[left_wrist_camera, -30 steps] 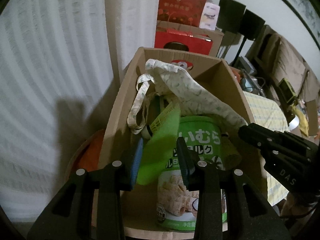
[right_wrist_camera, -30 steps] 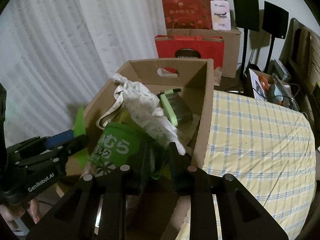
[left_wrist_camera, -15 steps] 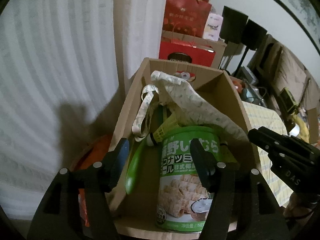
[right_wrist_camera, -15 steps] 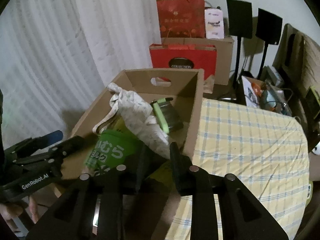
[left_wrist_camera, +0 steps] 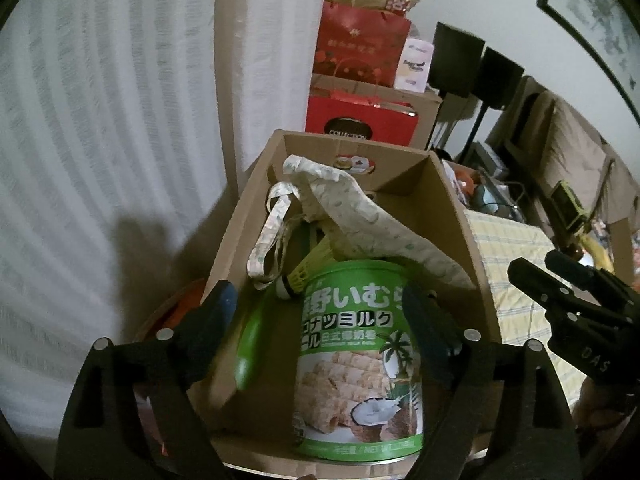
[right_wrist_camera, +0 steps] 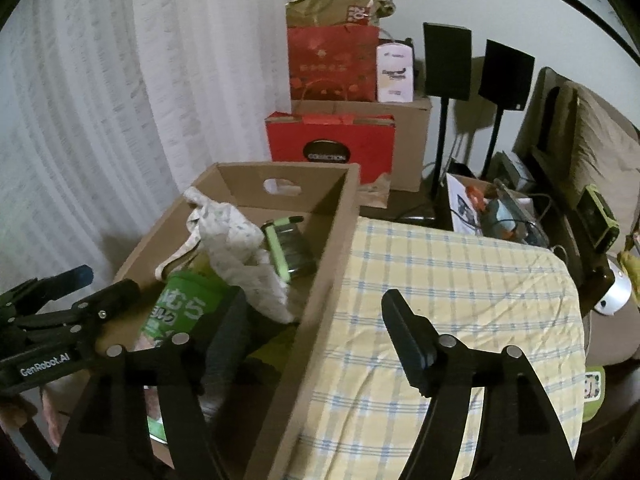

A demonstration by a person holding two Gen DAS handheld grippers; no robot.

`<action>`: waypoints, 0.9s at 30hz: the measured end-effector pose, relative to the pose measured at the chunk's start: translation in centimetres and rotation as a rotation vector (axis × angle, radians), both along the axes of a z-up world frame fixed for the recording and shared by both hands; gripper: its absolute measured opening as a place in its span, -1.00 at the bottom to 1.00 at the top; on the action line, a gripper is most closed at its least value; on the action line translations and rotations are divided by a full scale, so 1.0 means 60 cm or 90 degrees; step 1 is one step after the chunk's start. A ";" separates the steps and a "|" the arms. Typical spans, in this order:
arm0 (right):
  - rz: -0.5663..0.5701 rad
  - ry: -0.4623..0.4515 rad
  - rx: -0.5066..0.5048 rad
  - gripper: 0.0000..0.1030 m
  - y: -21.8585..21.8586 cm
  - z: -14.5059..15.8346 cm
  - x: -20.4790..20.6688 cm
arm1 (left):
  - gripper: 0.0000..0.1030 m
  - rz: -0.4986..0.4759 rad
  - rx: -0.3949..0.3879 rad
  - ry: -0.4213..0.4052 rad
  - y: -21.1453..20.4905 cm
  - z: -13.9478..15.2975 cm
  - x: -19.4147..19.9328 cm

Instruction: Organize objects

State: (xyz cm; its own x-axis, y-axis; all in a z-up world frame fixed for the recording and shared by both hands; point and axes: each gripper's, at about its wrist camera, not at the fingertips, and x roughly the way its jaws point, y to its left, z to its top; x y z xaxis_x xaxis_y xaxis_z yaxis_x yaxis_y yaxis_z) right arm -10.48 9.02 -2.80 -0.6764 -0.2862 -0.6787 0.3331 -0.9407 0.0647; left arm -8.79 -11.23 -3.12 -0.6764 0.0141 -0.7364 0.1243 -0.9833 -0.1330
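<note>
Black grippers [left_wrist_camera: 320, 324] (silver screws), white "GenRobot.AI" lettering.

The cardboard box [left_wrist_camera: 440, 184] is plain brown. Inside it, at the near end, the tin [left_wrist_camera: 356, 356] is bright green with white lettering and a picture of pale wafer rolls and coconut (a palm printed beside them). Draped behind the tin, still in the box, the cloth bag [left_wrist_camera: 360, 216] is cream with small green leaf marks. To the right of the box, the tablecloth [right_wrist_camera: 460, 292] is pale yellow checked with blue lines. Beyond the box's far wall, the paper bag [right_wrist_camera: 332, 144] is red with a black oval.
</note>
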 end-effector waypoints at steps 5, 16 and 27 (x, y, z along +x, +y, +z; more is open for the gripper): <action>-0.013 0.000 -0.002 0.49 0.018 0.000 0.002 | 0.73 -0.007 0.000 0.007 0.012 0.008 0.002; -0.035 0.007 0.002 0.73 0.053 0.007 0.016 | 0.98 -0.031 -0.010 0.019 0.052 0.017 0.012; -0.052 0.013 0.005 0.99 0.087 0.015 0.037 | 0.99 -0.033 0.001 0.041 0.081 0.033 0.029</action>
State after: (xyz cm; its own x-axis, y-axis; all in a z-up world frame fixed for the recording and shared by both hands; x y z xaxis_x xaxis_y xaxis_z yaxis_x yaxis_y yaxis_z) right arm -8.26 14.22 -1.93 -0.7106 -0.2243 -0.6669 0.2565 -0.9652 0.0513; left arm -7.03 -6.36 -1.14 -0.7206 0.0516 -0.6915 0.0646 -0.9879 -0.1411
